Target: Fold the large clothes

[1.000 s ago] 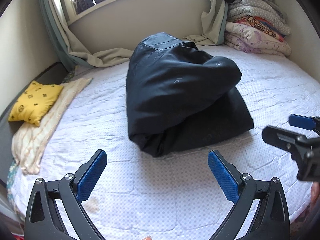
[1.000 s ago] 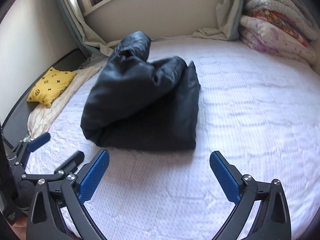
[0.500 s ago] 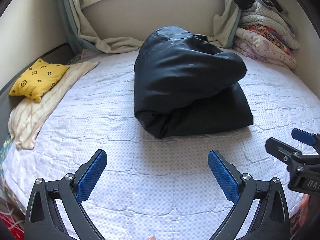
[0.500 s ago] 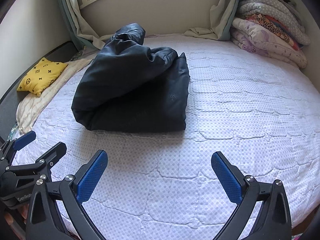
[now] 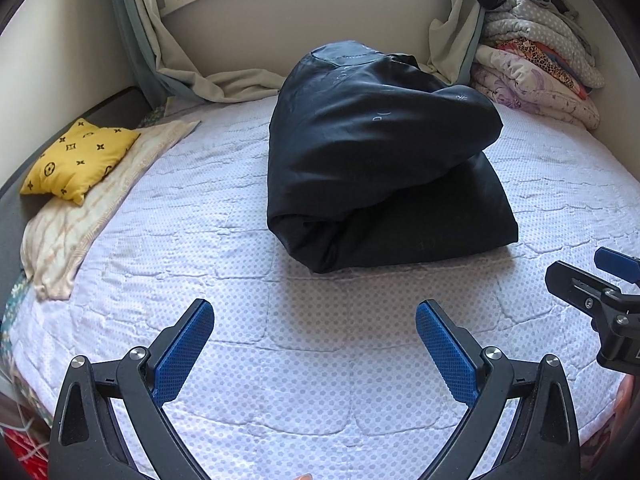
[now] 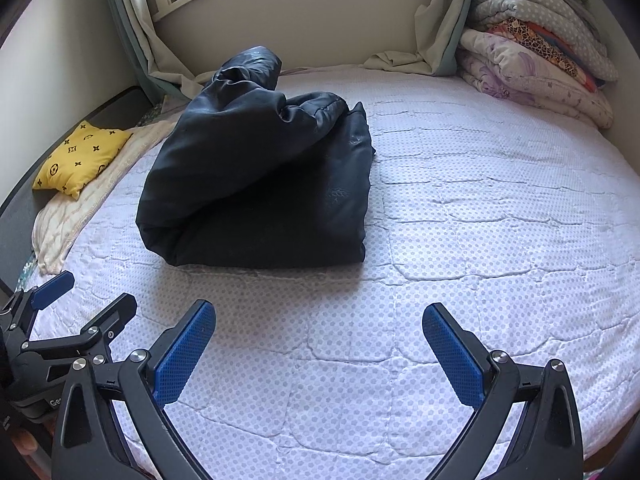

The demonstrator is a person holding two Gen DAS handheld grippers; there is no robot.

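A bulky black jacket [image 5: 380,160] lies folded into a thick bundle in the middle of the bed [image 5: 280,360]; the right wrist view shows the jacket [image 6: 260,184] left of centre, its puffy upper layer bulging over the flat lower layer. My left gripper [image 5: 314,344] is open above the near part of the mattress, well short of the jacket, holding nothing. My right gripper [image 6: 318,350] is open too, over bare mattress [image 6: 460,260], to the right of the left one. Each gripper shows at the edge of the other's view.
A yellow patterned cushion [image 5: 76,158] rests on a cream towel [image 5: 84,216] along the bed's left edge. Folded quilts [image 5: 536,64] are stacked in the far right corner. Curtains [image 5: 192,76] hang below the window at the back wall.
Both grippers have drawn back from the jacket toward the near edge of the bed, so the bundle looks farther away. The jacket lies still, and both grippers stay open.
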